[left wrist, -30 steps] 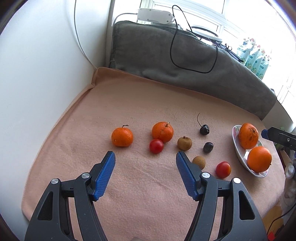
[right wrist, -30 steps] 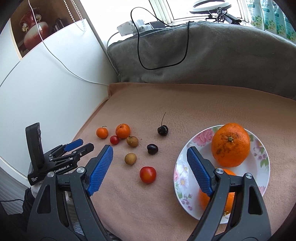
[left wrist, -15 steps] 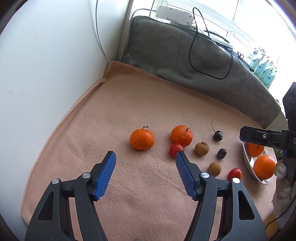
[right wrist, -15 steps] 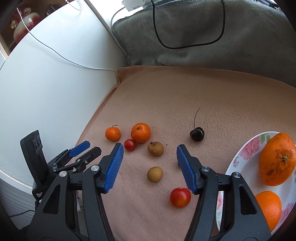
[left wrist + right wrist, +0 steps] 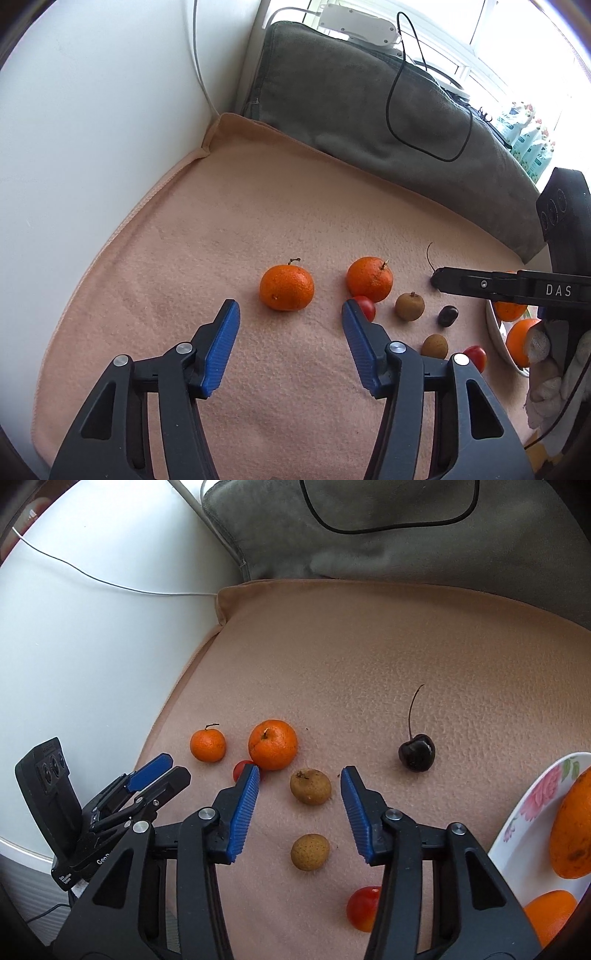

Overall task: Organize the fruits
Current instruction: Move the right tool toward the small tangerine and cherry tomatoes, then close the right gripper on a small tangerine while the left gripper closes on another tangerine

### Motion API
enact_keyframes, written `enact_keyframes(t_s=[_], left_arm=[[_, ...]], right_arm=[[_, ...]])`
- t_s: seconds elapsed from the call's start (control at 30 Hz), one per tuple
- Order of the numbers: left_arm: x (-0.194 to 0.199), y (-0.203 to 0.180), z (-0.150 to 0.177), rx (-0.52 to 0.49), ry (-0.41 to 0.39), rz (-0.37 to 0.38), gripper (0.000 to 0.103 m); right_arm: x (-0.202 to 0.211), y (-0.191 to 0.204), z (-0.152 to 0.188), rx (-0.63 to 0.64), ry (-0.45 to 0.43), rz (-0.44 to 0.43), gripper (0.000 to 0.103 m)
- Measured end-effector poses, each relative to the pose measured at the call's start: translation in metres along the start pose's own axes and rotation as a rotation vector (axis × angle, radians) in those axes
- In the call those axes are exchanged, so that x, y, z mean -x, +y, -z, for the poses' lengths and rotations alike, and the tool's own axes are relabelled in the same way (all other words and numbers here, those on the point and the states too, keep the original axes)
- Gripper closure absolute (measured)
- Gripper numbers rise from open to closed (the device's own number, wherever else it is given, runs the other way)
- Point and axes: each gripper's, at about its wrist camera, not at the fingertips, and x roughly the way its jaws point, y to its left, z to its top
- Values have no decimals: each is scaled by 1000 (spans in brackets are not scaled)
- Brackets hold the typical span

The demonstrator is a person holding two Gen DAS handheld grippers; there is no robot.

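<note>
Two tangerines lie on the peach blanket: the left tangerine and the right tangerine. Beside them are a small red tomato, two brown longans, a dark cherry, a dark plum and a second tomato. A floral plate holds two oranges. My left gripper is open, just short of the left tangerine. My right gripper is open around the upper longan.
A grey cushion with a black cable runs along the back. A white wall borders the blanket on the left. A white power strip sits above the cushion. The blanket's front edge is near the grippers.
Both grippers moved forward and left toward the fruit. The left tangerine now lies between my left fingers' line; my right gripper left the plate and reached the upper longan.
</note>
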Motion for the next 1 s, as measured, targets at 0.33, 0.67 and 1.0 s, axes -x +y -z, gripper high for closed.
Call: enact_keyframes(t_s=[0.33,0.67,1.0], left_arm=[[-9,1,-6,-2,9,4,50],[-16,6,-10,4,25,12,52],[-27,9,-13,11,42,18,55]], right_arm=[[-29,8,-16,-58,36,-49,54],[-45,15,-33,-36,56,-13,54],[-60,17,-35,-14,73,26,54]])
